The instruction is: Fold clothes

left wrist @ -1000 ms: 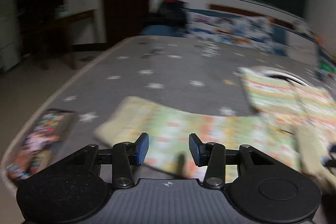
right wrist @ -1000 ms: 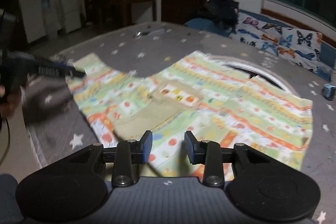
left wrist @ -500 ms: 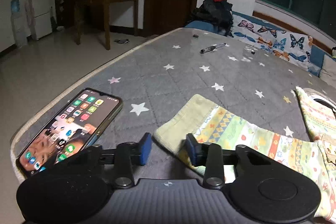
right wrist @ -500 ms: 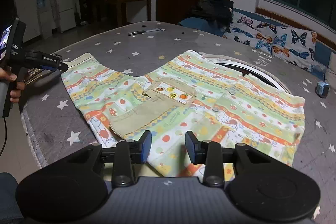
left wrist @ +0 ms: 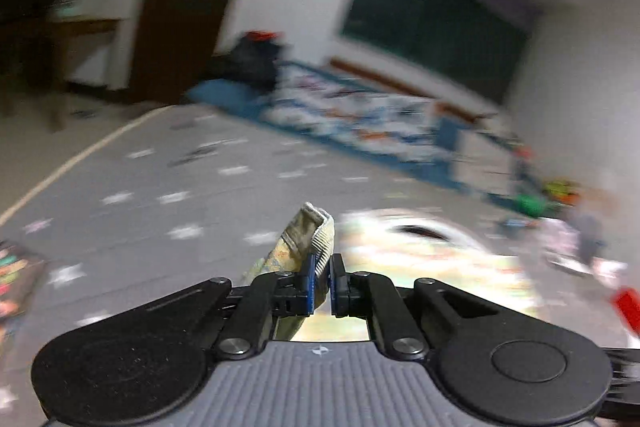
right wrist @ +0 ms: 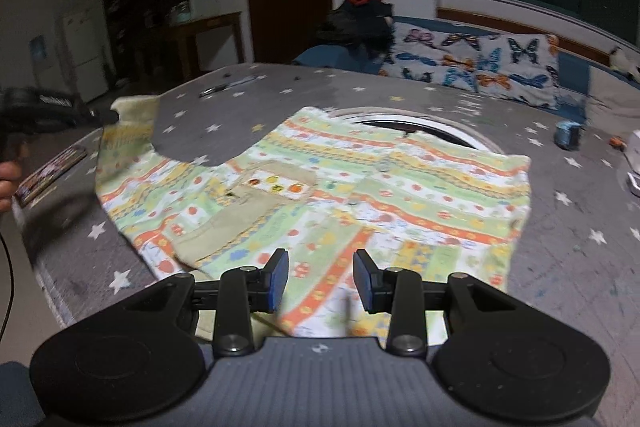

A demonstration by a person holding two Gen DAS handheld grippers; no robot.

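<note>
A phone (right wrist: 50,171) lies at the bed's (right wrist: 580,267) left edge. Beside it the left gripper (left wrist: 320,277) pinches the shirt's (right wrist: 320,195) sleeve cuff (left wrist: 316,231), lifted off the bed. The shirt lies spread flat mid-bed, and the right gripper (right wrist: 320,277) hovers over its near hem, jaws spread.
</note>
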